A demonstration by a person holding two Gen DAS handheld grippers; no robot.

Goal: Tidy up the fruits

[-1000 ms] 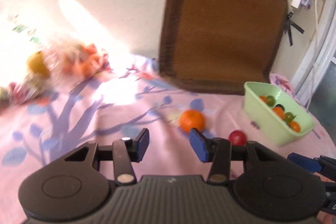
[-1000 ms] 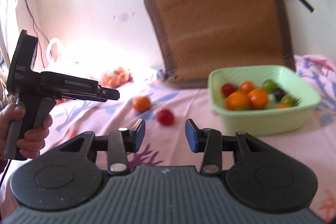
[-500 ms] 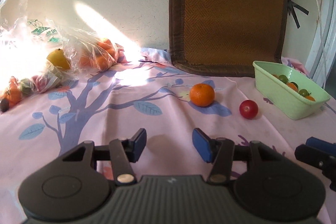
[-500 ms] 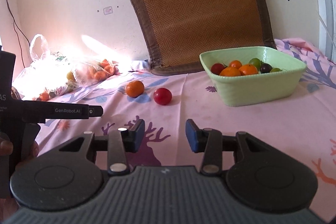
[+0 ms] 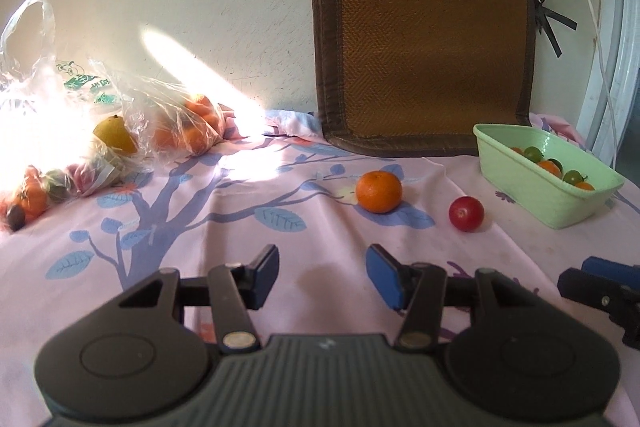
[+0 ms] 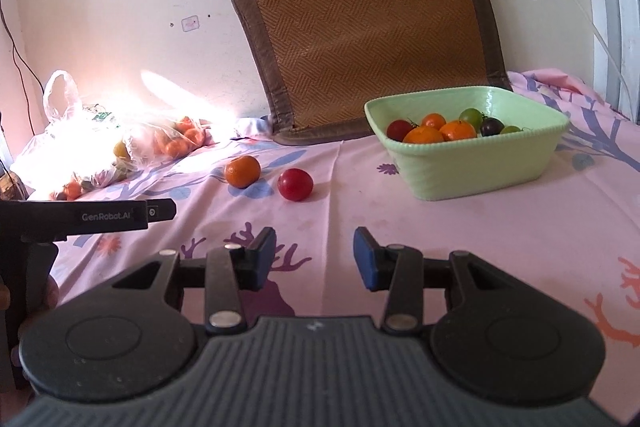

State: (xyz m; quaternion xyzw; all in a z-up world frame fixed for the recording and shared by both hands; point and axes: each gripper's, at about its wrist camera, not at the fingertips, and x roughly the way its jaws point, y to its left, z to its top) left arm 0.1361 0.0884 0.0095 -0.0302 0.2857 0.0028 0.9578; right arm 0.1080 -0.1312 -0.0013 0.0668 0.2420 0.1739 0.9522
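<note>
An orange mandarin point(image 5: 378, 191) point(image 6: 242, 171) and a red tomato point(image 5: 466, 213) point(image 6: 295, 184) lie loose on the pink flowered cloth. To their right stands a pale green bowl point(image 5: 520, 177) point(image 6: 476, 167) holding several mandarins and tomatoes. My left gripper point(image 5: 322, 277) hovers open over the cloth, short of the mandarin, nothing between its blue pads. Over the cloth in front of the tomato and bowl my right gripper point(image 6: 315, 258) is open and empty too. The left tool's body point(image 6: 88, 217) shows at the left of the right wrist view.
Clear plastic bags point(image 5: 120, 131) point(image 6: 120, 147) with mandarins, a yellow fruit and other fruit lie at the back left in bright sun. A brown woven cushion point(image 5: 420, 39) point(image 6: 368, 23) leans on the wall behind. Cables point(image 5: 600, 27) hang at the right.
Both views have settled from a blurred sweep and tilted downward, so the cloth fills more of them. The left jaws stand slightly wider than a second ago. No fruit has moved.
</note>
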